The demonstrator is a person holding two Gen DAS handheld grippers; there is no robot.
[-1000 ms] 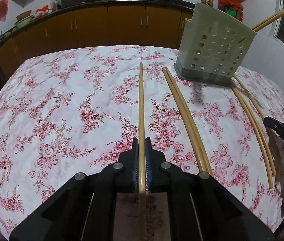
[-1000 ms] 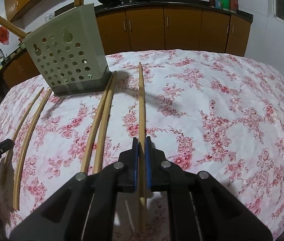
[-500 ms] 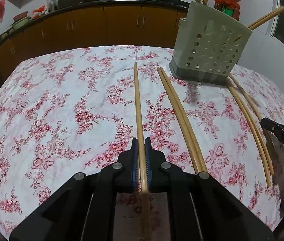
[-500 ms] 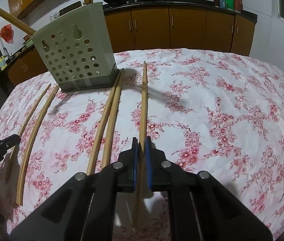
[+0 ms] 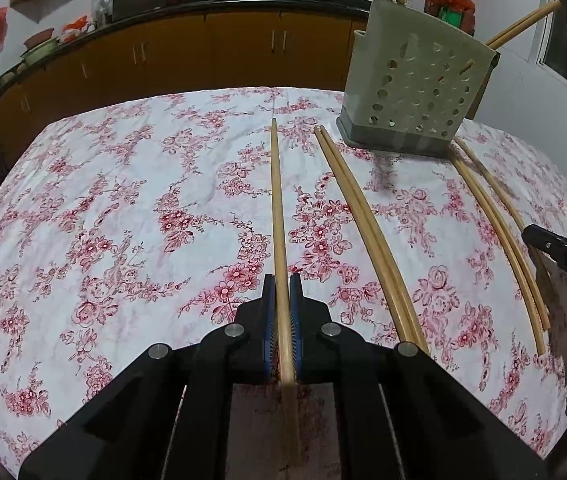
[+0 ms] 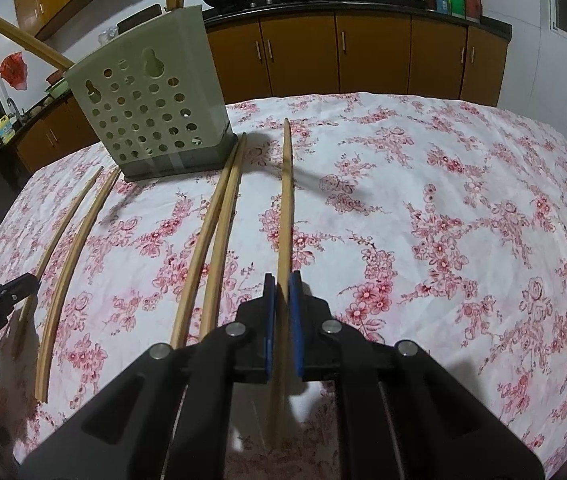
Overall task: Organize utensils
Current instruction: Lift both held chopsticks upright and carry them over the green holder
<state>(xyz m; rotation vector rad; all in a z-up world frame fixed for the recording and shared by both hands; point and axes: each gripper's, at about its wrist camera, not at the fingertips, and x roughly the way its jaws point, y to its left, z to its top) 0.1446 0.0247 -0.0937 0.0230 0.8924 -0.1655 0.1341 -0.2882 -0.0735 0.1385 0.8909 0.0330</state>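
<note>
As each hand-held gripper pinches one chopstick, both are ready for the holder.
Left view: left hand-held gripper (image 5: 282, 292) clamps chopstick (image 5: 277, 208); holder (image 5: 417, 92) stands far right on desk (image 5: 103, 208).
Right view: right hand-held gripper (image 6: 282, 292) clamps stick (image 6: 286, 200); pairs (image 6: 219, 232) lie beside it.

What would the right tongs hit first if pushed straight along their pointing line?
Probably the floral tablecloth. The right tongs, shut on a chopstick, point down at bare cloth just right of the chopstick pair. The holder sits left of that line; depth is uncertain.
</note>
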